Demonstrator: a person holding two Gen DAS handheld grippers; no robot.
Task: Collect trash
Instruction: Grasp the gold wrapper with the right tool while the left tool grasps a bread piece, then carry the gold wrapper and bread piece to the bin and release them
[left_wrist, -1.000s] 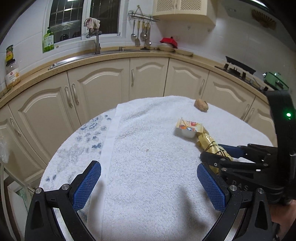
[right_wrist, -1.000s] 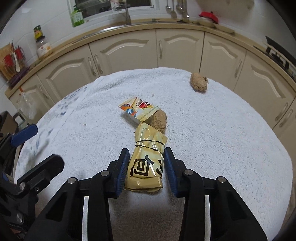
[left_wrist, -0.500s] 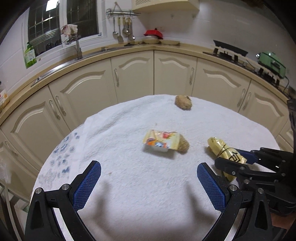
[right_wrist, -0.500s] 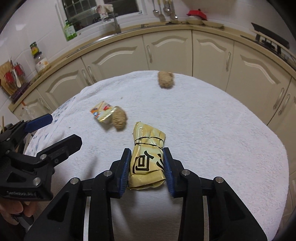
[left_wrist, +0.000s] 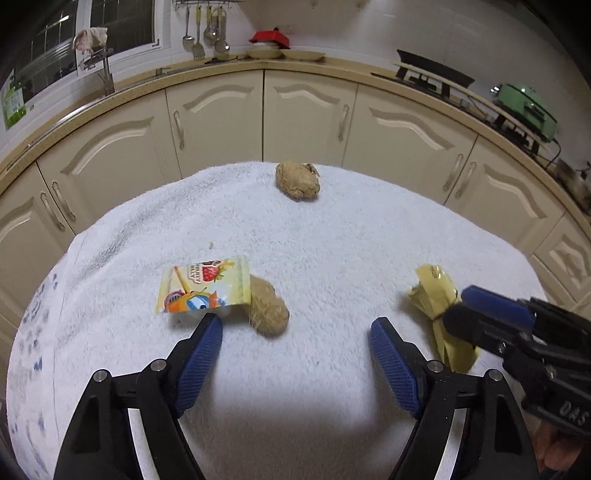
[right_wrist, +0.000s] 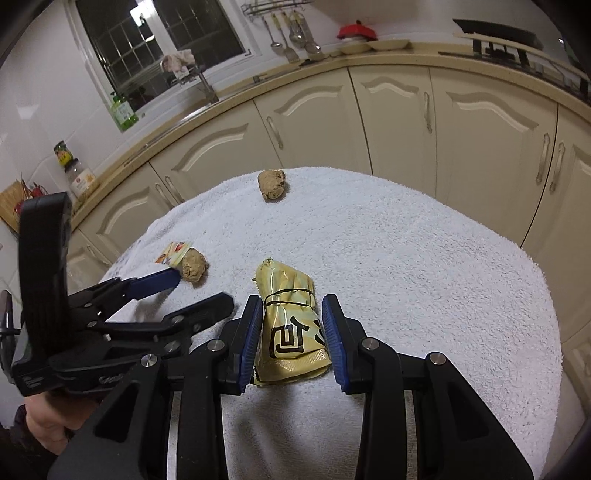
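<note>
My right gripper (right_wrist: 291, 334) is shut on a yellow snack bag (right_wrist: 291, 317) bound with a black band; the bag also shows in the left wrist view (left_wrist: 439, 306). My left gripper (left_wrist: 295, 358) is open, just short of a crumpled brown paper ball (left_wrist: 269, 312) and a strawberry-print wrapper (left_wrist: 203, 284). In the right wrist view that ball (right_wrist: 194, 264) and wrapper (right_wrist: 173, 253) lie at the left gripper's tips. A second brown ball (left_wrist: 298, 181) lies at the far edge, also in the right wrist view (right_wrist: 271, 183).
Everything lies on a round table under a white towel (left_wrist: 332, 251). Cream kitchen cabinets (left_wrist: 306, 118) curve behind it, with a sink tap (left_wrist: 105, 70) and a stove (left_wrist: 432, 72) on the counter.
My left gripper has moved forward and right toward the near brown ball and wrapper, and its jaws have narrowed. My right gripper still holds the yellow bag.
</note>
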